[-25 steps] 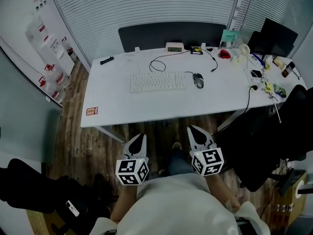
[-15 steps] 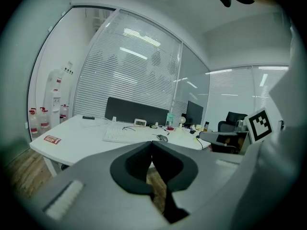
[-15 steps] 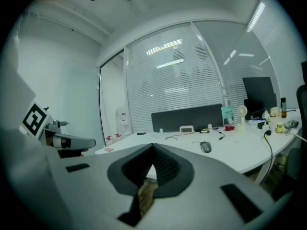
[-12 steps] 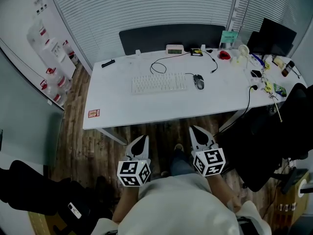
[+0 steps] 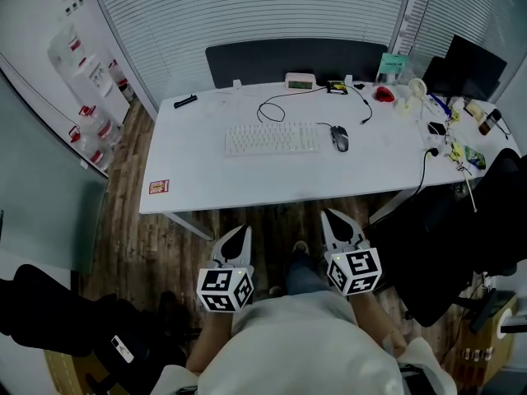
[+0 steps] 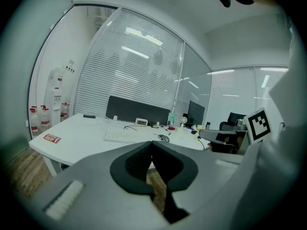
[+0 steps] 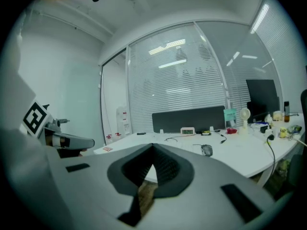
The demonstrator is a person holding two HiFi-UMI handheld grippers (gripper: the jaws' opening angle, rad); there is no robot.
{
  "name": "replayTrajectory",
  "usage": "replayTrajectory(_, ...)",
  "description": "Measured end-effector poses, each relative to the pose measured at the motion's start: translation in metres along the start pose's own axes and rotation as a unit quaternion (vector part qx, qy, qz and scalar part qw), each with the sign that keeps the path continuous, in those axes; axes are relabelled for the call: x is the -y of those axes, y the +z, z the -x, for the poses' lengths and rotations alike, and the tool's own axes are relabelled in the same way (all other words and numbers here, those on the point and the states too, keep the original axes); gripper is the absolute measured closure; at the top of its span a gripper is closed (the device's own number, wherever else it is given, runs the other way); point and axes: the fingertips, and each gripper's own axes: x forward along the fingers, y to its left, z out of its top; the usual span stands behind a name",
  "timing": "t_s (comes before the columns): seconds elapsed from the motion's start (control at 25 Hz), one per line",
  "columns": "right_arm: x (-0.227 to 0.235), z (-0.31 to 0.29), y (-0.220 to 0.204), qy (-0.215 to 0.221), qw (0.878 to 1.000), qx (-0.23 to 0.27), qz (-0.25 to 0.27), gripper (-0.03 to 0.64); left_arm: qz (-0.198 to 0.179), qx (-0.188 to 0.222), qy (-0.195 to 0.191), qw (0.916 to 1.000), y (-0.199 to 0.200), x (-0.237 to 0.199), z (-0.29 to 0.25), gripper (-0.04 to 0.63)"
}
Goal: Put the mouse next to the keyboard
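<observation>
A white keyboard (image 5: 272, 138) lies on the white desk (image 5: 214, 183), with a dark wired mouse (image 5: 340, 138) just to its right; its cable loops back across the desk. The keyboard (image 6: 123, 134) and mouse (image 6: 164, 138) also show in the left gripper view, and the mouse (image 7: 206, 150) in the right gripper view. My left gripper (image 5: 236, 239) and right gripper (image 5: 335, 224) hang close to my body, in front of the desk's near edge, well short of the mouse. Both are shut with nothing between the jaws.
At the desk's back edge sit a small clock (image 5: 300, 81), a black remote (image 5: 185, 100) and a dark partition (image 5: 292, 60). Clutter, a fan (image 5: 416, 87) and a monitor (image 5: 465, 68) fill the right end. A red card (image 5: 158, 187) lies front left. Black chairs (image 5: 449, 245) stand at my right.
The head view has shifted slightly, so the desk sits a little further right in frame. Both grippers stay where they were, near my body.
</observation>
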Motion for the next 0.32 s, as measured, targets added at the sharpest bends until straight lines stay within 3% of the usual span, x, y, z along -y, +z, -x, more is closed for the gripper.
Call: replayTrajectory(0.32, 0.004, -0.012, -0.002, 0.003, 1.0, -0.005, -0.001, 0.615, 0.004, -0.006, 0.005, 1.0, -0.002, -0.009, -0.007, 0.584)
